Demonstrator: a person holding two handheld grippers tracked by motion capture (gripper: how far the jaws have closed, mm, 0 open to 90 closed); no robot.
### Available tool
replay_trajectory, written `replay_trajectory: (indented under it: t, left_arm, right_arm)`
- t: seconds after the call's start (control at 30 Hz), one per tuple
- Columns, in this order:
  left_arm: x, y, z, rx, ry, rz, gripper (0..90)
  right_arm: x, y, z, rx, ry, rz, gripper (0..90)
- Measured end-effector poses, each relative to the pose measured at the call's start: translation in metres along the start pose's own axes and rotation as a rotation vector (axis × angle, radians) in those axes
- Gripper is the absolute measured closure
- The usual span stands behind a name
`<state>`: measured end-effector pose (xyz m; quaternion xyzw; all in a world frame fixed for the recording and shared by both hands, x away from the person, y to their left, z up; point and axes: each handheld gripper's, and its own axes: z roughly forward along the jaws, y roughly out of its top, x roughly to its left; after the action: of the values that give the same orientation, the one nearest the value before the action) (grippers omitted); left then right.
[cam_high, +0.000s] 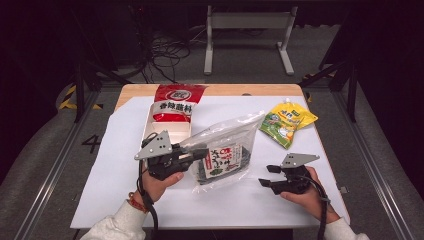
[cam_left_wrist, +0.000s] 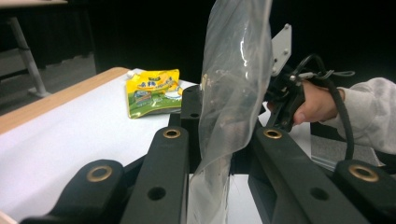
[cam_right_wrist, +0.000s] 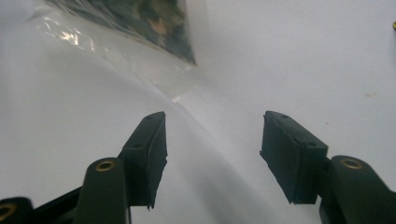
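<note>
A clear plastic zip bag (cam_high: 231, 131) lies in the middle of the white table cover, with a dark seaweed packet (cam_high: 222, 162) inside it. My left gripper (cam_high: 198, 152) is shut on the bag's left edge and holds that edge up. In the left gripper view the film (cam_left_wrist: 233, 84) stands pinched between the jaws of my left gripper (cam_left_wrist: 219, 137). My right gripper (cam_high: 267, 176) rests low on the table just right of the bag, open, nothing between its fingers. In the right gripper view my right gripper (cam_right_wrist: 212, 140) faces the bag's corner (cam_right_wrist: 116, 51).
A red packet (cam_high: 173, 102) lies in a white box (cam_high: 149, 127) at the back left. A yellow-green spouted pouch (cam_high: 287, 120) lies at the back right, also seen as the yellow pouch (cam_left_wrist: 154, 91) beyond the left jaws. The white cover (cam_high: 115, 165) ends at the table's near edge.
</note>
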<state>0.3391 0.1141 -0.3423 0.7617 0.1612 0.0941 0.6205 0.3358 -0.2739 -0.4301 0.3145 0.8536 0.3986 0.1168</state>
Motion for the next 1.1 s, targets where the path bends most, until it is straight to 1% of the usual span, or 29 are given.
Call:
replay_trajectory:
  t: [0.13,0.17,0.23,0.27,0.3,0.33,0.43,0.5,0.63,0.67,0.73,0.8,0.93,0.97,1.03,1.07,1.1]
  left_arm:
    - [0.002,0.007,-0.007,-0.022,0.007,0.012,80.8]
    - [0.004,0.009,-0.009,-0.026,0.014,0.023,80.8]
    - [0.006,0.013,-0.013,-0.041,0.024,0.027,80.7]
    - [0.008,0.015,-0.016,-0.048,0.032,0.040,80.8]
    - [0.008,0.015,-0.016,-0.048,0.032,0.040,80.8]
    - [0.009,0.018,-0.019,-0.058,0.035,0.038,80.8]
    - [0.013,0.025,-0.029,-0.076,0.058,0.059,80.7]
    - [0.016,0.028,-0.035,-0.091,0.078,0.066,80.7]
    - [0.026,0.034,-0.047,-0.112,0.129,0.091,80.7]
    - [0.028,0.035,-0.048,-0.117,0.133,0.087,80.7]
    - [0.035,0.036,-0.052,-0.128,0.144,0.091,80.7]
    - [0.039,0.037,-0.055,-0.129,0.160,0.103,80.6]
    - [0.050,0.042,-0.061,-0.151,0.176,0.113,80.6]
    - [0.053,0.045,-0.063,-0.149,0.186,0.126,80.6]
    - [0.056,0.050,-0.068,-0.141,0.214,0.143,80.5]
    - [0.056,0.050,-0.070,-0.133,0.223,0.151,80.5]
    - [0.059,0.051,-0.073,-0.120,0.240,0.165,80.5]
  right_arm:
    - [-0.003,-0.001,-0.001,-0.012,-0.011,0.015,39.2]
    - [-0.004,-0.001,-0.001,-0.016,-0.012,0.018,39.1]
    - [-0.005,-0.001,-0.001,-0.021,-0.017,0.028,38.7]
    - [-0.006,-0.002,-0.001,-0.020,-0.019,0.034,38.5]
    - [-0.006,-0.002,-0.001,-0.020,-0.019,0.034,38.5]
    - [-0.006,-0.002,-0.001,-0.019,-0.022,0.035,38.2]
    - [-0.004,-0.004,-0.001,-0.016,-0.025,0.033,37.9]
    - [-0.003,-0.005,-0.001,-0.019,-0.030,0.036,37.8]
    - [-0.001,-0.010,-0.005,-0.022,-0.040,0.039,37.7]
    - [0.000,-0.011,-0.007,-0.027,-0.045,0.044,37.6]
    - [0.000,-0.013,-0.009,-0.031,-0.050,0.051,37.4]
    - [0.001,-0.014,-0.011,-0.033,-0.054,0.055,37.3]
    - [0.000,-0.017,-0.013,-0.034,-0.062,0.063,37.2]
    - [0.000,-0.017,-0.014,-0.036,-0.061,0.073,37.2]
    - [-0.001,-0.018,-0.013,-0.040,-0.060,0.075,37.2]
    - [-0.001,-0.018,-0.013,-0.035,-0.064,0.078,37.2]
    - [-0.001,-0.019,-0.012,-0.034,-0.062,0.080,37.2]
